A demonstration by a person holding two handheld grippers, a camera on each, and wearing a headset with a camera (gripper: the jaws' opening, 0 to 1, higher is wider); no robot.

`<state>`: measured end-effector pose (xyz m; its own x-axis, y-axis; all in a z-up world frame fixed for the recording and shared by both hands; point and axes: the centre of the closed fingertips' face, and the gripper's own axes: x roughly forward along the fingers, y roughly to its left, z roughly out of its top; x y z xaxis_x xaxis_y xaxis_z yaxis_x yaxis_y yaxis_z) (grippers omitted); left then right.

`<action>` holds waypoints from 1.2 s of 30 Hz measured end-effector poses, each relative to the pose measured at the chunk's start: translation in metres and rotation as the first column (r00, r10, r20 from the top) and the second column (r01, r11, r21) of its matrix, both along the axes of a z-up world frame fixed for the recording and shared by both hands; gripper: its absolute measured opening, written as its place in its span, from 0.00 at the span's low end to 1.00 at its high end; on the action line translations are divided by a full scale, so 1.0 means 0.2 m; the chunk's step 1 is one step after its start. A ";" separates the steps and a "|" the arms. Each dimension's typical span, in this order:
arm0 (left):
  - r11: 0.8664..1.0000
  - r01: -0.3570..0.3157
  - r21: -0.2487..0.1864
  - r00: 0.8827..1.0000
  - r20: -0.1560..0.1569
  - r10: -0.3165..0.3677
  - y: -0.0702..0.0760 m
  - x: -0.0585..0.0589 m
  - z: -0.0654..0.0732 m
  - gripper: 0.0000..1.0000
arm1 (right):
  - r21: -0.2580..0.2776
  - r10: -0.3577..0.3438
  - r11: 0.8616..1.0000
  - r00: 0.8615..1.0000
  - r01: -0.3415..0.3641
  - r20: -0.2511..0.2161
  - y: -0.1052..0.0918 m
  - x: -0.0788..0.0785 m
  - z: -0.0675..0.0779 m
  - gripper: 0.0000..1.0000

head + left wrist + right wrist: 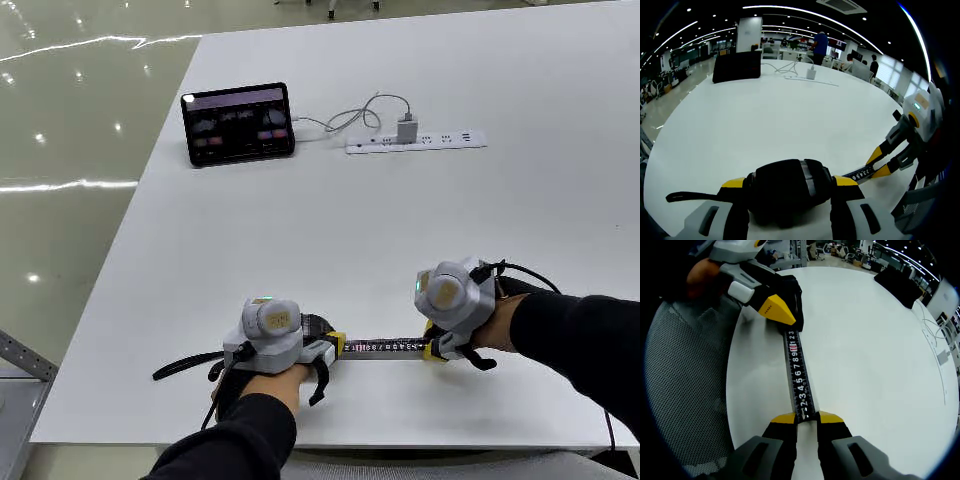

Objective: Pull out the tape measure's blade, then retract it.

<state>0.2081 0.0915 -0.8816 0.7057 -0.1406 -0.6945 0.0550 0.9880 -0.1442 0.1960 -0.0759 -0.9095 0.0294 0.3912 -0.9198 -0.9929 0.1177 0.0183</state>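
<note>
A black tape measure case (pixel 787 187) sits between the yellow-tipped fingers (pixel 733 183) of my left gripper (pixel 322 349), which is shut on it near the table's front edge. Its black blade (pixel 797 372) with white numbers is drawn out a short way to the right across the white table (pixel 400 200). My right gripper (pixel 803 417) is shut on the blade's end; in the head view it (pixel 433 348) lies to the right of the case (pixel 317 327). In the left gripper view the blade (pixel 860 174) runs to the right gripper (pixel 879 165).
A dark tablet (pixel 238 123) stands at the table's back left. A white power strip (pixel 416 141) with a plugged charger and cable lies behind centre. A black strap (pixel 185 365) trails left from the left gripper. The table's front edge is close below both grippers.
</note>
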 end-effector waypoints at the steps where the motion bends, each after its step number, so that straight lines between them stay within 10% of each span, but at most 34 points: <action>1: 1.000 0.000 0.000 1.000 0.000 0.000 0.00 0.00 0.00 0.62 | 0.001 -0.002 1.000 1.000 0.002 -0.002 0.00 0.00 0.00 0.10; 36: 1.000 -0.003 -0.010 1.000 -0.005 0.003 0.00 0.00 0.00 0.62 | 0.062 0.005 0.998 1.000 -0.005 0.003 0.12 -0.01 0.00 0.10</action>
<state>0.2076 0.0914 -0.8816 0.7028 -0.1457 -0.6963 0.0517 0.9867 -0.1543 0.1931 -0.0525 -0.9093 0.0300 0.4475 -0.8938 -0.9935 0.1114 0.0224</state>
